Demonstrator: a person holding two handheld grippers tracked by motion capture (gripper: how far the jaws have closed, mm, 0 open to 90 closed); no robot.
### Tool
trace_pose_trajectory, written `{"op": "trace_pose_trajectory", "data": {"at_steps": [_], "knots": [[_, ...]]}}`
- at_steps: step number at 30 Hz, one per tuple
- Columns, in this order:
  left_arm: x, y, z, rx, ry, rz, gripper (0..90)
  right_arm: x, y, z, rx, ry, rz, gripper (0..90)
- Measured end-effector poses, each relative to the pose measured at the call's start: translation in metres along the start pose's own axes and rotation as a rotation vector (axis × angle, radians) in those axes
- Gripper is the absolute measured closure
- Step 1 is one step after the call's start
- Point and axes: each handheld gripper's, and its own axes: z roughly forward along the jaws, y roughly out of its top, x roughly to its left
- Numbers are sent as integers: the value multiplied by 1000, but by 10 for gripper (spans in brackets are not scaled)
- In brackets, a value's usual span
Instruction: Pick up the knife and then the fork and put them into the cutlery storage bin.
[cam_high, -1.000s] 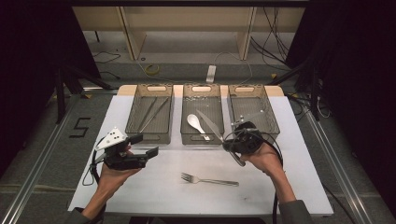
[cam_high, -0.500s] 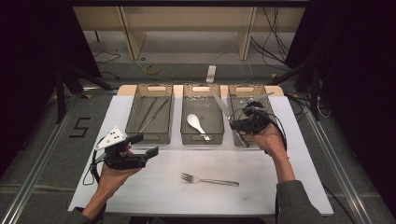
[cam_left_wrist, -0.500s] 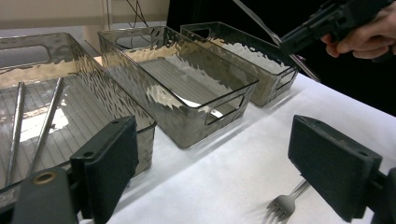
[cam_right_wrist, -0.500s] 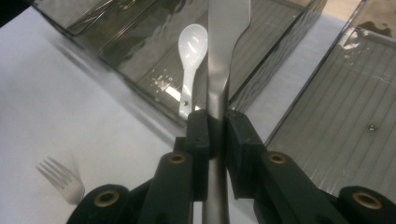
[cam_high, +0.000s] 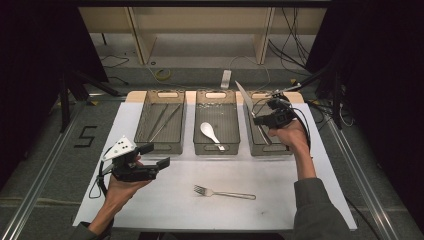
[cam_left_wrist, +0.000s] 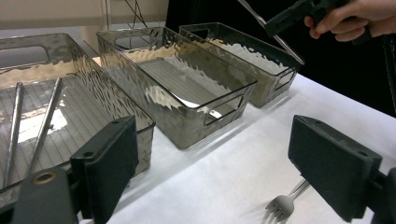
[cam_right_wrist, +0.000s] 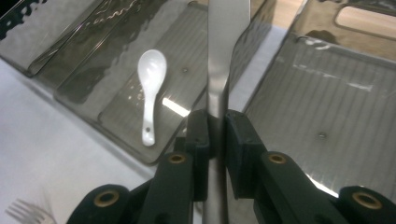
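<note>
My right gripper (cam_high: 259, 120) is shut on a table knife (cam_high: 246, 101) and holds it above the right-hand bin (cam_high: 287, 148), blade tilted up and away. In the right gripper view both pads clamp the knife (cam_right_wrist: 224, 42) at its neck. A white spoon (cam_high: 211, 134) lies in the middle bin (cam_high: 216, 148). Two chopsticks (cam_high: 161, 121) lie in the left bin (cam_high: 161, 146). A fork (cam_high: 225, 192) rests on the white mat in front of the bins. My left gripper (cam_high: 156, 156) hovers open near the left bin's front corner, with nothing between its pads (cam_left_wrist: 107, 163).
The white mat (cam_high: 125, 200) covers the table, with dark floor beyond its edges. A metal rail (cam_high: 45, 170) runs along the left side. Shelving and cables stand behind the bins. The right hand (cam_left_wrist: 355, 18) shows in the left gripper view above the far bin.
The right gripper has carried the knife rightwards and away, from the front of the middle bin to above the right bin, slightly higher. The left gripper has stayed put.
</note>
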Motion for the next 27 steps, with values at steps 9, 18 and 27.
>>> {"op": "trace_pose_trajectory", "data": {"at_steps": [9, 18, 27], "knots": [[0, 0, 0, -2, -4, 2, 156, -15, 9, 4, 7, -32, 55, 811], [0, 0, 0, 0, -5, 4, 156, -24, 15, 9, 18, -65, 98, 811], [-1, 0, 0, -2, -6, 4, 156, -35, 16, 15, 28, -98, 141, 811]]}}
